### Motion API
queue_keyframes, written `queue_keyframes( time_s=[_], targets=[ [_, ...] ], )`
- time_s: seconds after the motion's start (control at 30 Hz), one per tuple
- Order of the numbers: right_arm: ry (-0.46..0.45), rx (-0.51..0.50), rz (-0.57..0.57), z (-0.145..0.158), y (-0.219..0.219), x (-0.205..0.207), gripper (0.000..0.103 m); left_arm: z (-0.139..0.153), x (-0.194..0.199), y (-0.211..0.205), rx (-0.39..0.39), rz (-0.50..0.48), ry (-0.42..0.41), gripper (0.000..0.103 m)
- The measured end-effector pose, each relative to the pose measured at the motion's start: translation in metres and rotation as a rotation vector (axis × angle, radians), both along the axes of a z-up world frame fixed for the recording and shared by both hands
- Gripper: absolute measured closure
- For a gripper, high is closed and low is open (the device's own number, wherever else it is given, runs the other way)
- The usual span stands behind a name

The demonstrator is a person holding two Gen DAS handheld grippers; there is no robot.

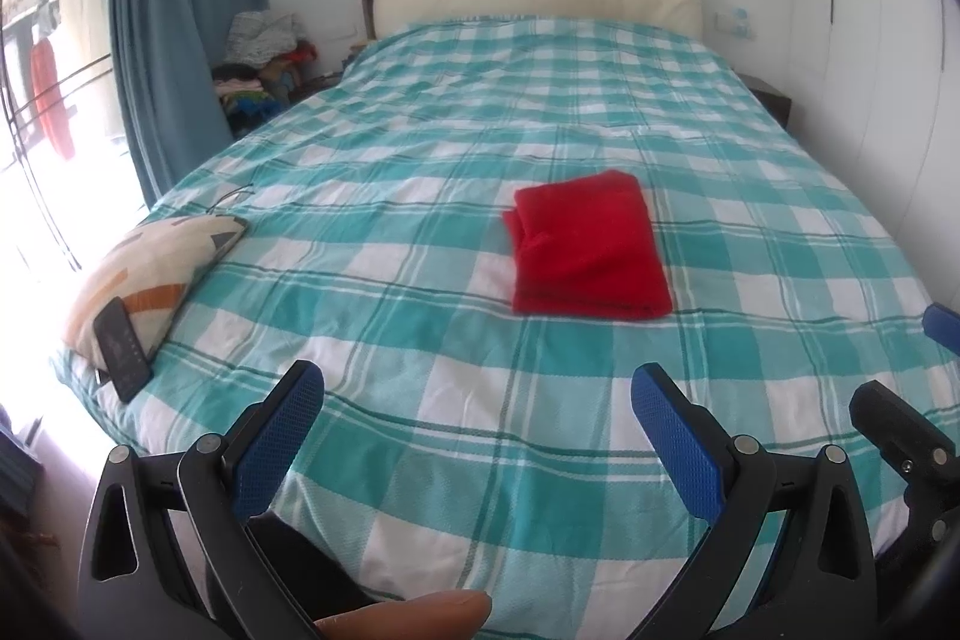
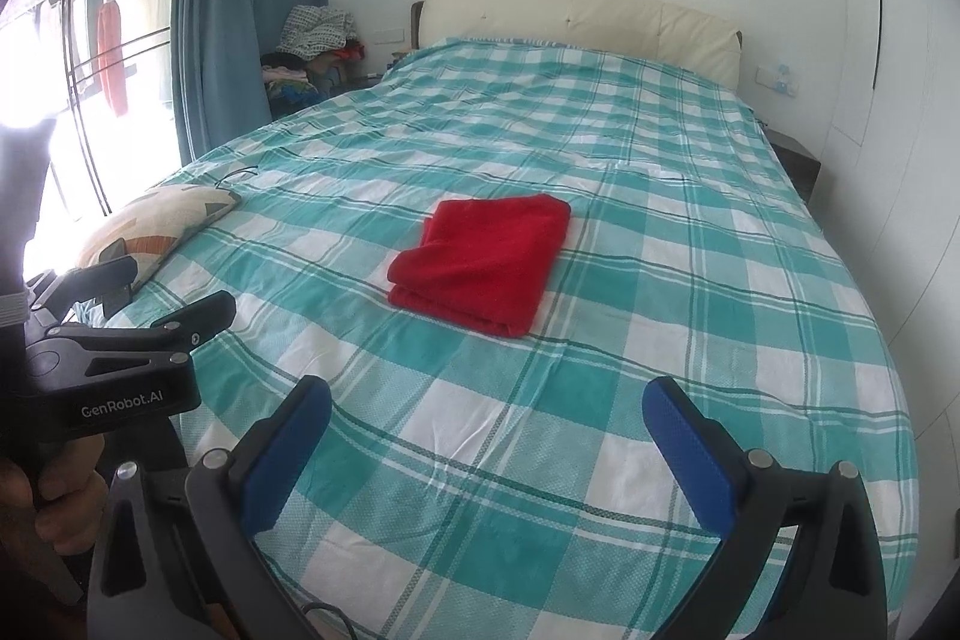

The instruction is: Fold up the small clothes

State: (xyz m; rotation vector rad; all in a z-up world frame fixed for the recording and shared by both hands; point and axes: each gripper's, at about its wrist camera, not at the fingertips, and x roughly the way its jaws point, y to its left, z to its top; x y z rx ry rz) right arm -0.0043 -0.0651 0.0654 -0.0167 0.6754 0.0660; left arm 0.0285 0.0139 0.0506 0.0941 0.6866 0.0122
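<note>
A small red garment (image 1: 588, 250) lies folded into a compact rectangle on the teal and white checked bedspread (image 1: 420, 148), near the middle of the bed. It also shows in the right wrist view (image 2: 483, 262). My left gripper (image 1: 477, 388) is open and empty, held over the bed's near end, well short of the garment. My right gripper (image 2: 486, 403) is open and empty too, also short of the garment. The left gripper's body (image 2: 108, 358) shows at the left of the right wrist view, and the right gripper's edge (image 1: 906, 436) at the right of the left wrist view.
A patterned pillow (image 1: 150, 274) with a phone (image 1: 120, 349) leaning on it lies at the bed's left edge. A pile of clothes (image 1: 264, 58) stands beside the blue curtain (image 1: 180, 10). A dark nightstand (image 1: 771, 97) and white wardrobe are on the right.
</note>
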Motion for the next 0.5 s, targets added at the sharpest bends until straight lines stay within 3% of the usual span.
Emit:
queue_keyframes(
  time_s=[0.5],
  targets=[
    [0.014, -0.001, -0.009, 0.0028, 0.0024, -0.0039, 0.001, 0.0070, 0.0004, 0.0035, -0.028, -0.004, 0.014, 0.000]
  ],
)
